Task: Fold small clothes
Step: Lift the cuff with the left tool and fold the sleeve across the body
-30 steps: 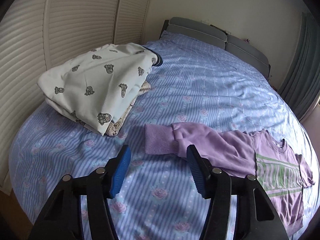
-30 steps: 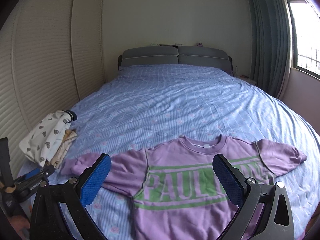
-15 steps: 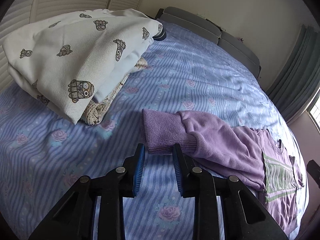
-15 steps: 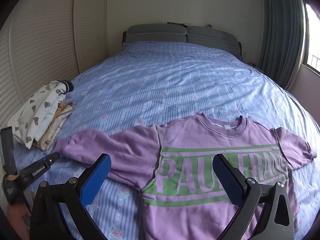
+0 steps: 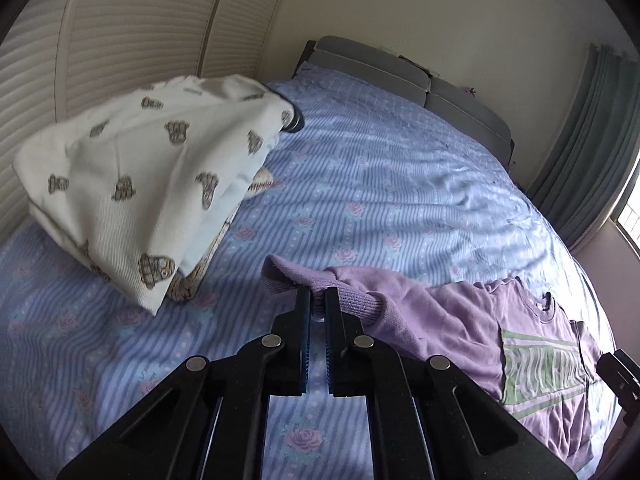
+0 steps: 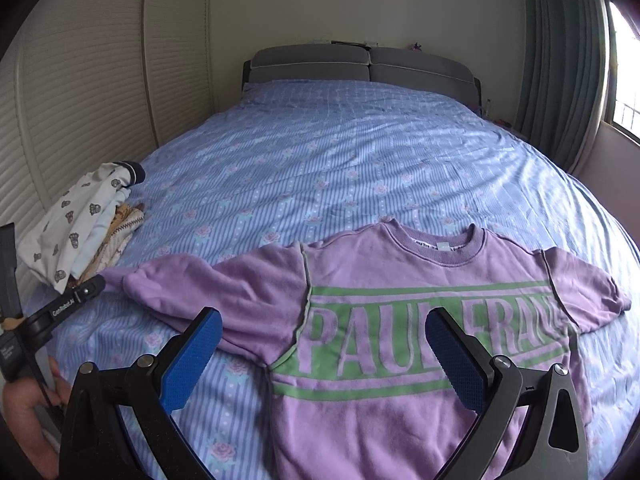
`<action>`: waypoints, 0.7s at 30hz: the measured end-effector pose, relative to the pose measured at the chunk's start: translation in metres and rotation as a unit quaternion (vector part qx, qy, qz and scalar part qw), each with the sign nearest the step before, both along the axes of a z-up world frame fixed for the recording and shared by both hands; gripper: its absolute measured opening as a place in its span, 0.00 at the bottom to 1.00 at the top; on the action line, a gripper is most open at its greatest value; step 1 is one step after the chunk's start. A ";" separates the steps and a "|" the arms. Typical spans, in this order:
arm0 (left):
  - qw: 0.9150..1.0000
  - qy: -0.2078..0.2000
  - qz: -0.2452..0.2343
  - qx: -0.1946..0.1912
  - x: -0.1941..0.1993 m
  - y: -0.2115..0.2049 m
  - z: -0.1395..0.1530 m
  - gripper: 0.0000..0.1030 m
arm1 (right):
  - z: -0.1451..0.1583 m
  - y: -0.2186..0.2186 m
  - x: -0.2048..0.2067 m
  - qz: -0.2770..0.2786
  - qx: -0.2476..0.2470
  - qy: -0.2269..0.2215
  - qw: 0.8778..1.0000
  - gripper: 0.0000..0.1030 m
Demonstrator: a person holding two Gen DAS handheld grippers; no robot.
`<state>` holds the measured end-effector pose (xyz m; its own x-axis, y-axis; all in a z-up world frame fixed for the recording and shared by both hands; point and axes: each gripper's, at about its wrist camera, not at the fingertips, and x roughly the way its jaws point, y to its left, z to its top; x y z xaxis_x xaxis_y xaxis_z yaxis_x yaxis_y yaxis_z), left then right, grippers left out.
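A purple sweatshirt (image 6: pixel 420 308) with green lettering lies face up on the blue striped bed, both sleeves spread out. My left gripper (image 5: pixel 318 300) is shut on the ribbed cuff (image 5: pixel 352 300) of its long left sleeve and lifts it slightly off the bed. That gripper also shows in the right wrist view (image 6: pixel 94 286) at the sleeve's end. My right gripper (image 6: pixel 320 344) is open and empty, hovering above the sweatshirt's chest and armpit area.
A pile of folded clothes (image 5: pixel 152 192), white with bear prints on top, lies at the bed's left edge; it also shows in the right wrist view (image 6: pixel 80 224). Louvered wardrobe doors (image 6: pixel 80 92) stand to the left, a grey headboard (image 6: pixel 360 64) behind, curtains (image 6: pixel 560 60) to the right.
My left gripper moved in and shut on the sleeve cuff, then raised it a little. My right gripper moved lower and closer over the sweatshirt, staying open.
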<state>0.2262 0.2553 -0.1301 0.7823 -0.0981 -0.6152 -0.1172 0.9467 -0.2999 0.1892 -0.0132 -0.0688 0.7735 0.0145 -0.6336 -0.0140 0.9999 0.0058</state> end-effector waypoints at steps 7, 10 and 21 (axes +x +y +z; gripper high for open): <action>0.996 -0.048 -0.055 0.055 0.004 -0.065 0.072 0.08 | 0.026 -0.063 -0.024 -0.042 0.009 -0.030 0.999 1.00; 0.991 -0.064 -0.094 0.075 0.012 -0.114 0.095 0.08 | 0.032 -0.103 -0.035 -0.073 0.023 -0.036 0.996 1.00; 0.964 -0.076 -0.230 0.110 0.023 -0.321 0.094 0.08 | 0.033 -0.258 -0.075 -0.188 0.064 -0.048 0.979 1.00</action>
<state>0.2494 -0.0659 -0.0357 0.7692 -0.3367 -0.5430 0.3601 0.9305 -0.0669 0.1145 -0.2710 -0.0360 0.7954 -0.2083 -0.5692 0.3483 0.9256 0.1480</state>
